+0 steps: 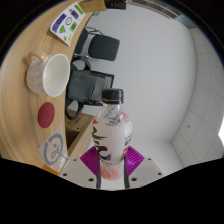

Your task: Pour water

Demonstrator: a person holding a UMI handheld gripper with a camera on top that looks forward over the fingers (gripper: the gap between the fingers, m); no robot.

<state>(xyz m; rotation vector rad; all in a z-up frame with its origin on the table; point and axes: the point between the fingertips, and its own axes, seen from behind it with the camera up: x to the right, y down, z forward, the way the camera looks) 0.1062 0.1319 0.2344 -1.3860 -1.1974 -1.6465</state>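
the gripper [112,166] pinches a bottle [112,130] between its pads [96,160], upright, cap on. just left, the table [30,60] edge carries coasters [47,114], then a white cup [50,73]. right of the bottle lies open pale floor [160,70]; a black chair [95,60] stands beyond.

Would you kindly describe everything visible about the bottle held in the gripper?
The plastic bottle is clear, with a black screw cap still on and a white label bearing dark markings. It stands roughly upright, raised above the wooden table, right of the white mug. The gripper clamps its lower body, both pink pads touching it.
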